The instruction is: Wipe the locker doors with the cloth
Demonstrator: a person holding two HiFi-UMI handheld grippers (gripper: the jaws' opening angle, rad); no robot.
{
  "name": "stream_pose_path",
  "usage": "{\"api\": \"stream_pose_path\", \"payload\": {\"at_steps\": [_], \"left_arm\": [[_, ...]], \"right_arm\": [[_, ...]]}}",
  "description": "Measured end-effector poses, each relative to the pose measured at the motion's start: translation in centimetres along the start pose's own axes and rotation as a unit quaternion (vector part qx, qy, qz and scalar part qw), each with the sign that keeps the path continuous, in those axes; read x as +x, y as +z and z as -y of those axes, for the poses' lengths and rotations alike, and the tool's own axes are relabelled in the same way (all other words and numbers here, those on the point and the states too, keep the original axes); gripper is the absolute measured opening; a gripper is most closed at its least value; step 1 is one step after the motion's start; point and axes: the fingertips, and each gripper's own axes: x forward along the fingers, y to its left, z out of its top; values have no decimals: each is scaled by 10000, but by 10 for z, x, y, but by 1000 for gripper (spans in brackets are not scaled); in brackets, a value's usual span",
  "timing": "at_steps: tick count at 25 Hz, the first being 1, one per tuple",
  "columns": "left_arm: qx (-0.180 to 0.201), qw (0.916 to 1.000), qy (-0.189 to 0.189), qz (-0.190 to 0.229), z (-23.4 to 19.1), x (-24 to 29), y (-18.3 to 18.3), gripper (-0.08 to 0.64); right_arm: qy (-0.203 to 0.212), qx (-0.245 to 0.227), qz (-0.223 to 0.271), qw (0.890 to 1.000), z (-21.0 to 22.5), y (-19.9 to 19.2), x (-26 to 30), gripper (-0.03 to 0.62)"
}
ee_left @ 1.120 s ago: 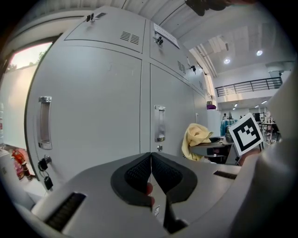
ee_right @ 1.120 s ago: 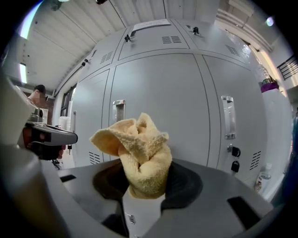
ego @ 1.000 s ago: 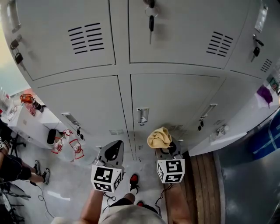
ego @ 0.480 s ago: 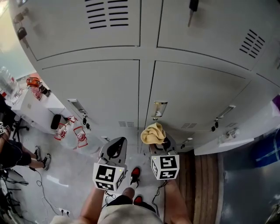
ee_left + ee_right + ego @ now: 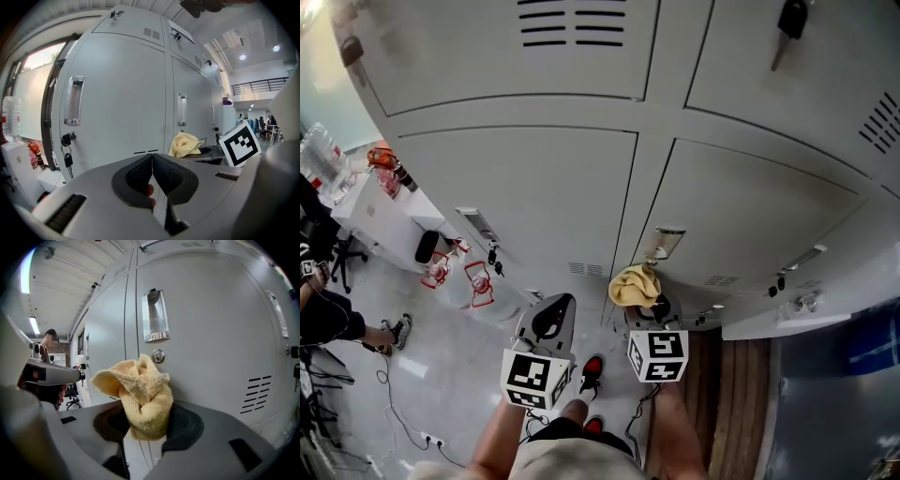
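Now the right hand-held gripper (image 5: 144, 425) is pinching the yellow cloth (image 5: 138, 390) between its jaws. It is holding the bunched wad close before a lower locker door (image 5: 211, 333), below the recessed handle (image 5: 154, 315) and round lock (image 5: 158, 356). Whether cloth is touching metal cannot be told. Over the last second the person's view has been sliding along the bank of lockers: the handle, earlier up and left of the cloth, is now sitting up and right of it, while the cloth is keeping much the same height. Wiping of this door looks about to begin rather than under way. The left hand-held gripper (image 5: 151, 171) is hanging beside it, jaws pressed together on nothing. Every locker in sight is standing shut, contents hidden. Keys (image 5: 68, 157) are dangling from the neighbouring door (image 5: 117, 108).
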Motion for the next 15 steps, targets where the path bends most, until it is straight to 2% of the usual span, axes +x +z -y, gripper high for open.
{"api": "stream_pose_path", "payload": {"at_steps": [15], "left_arm": [[84,9996,-281,-22,21,18,6,23]], "right_arm": [[-379,183,-2,9991,37,-4,-9,184]]}}
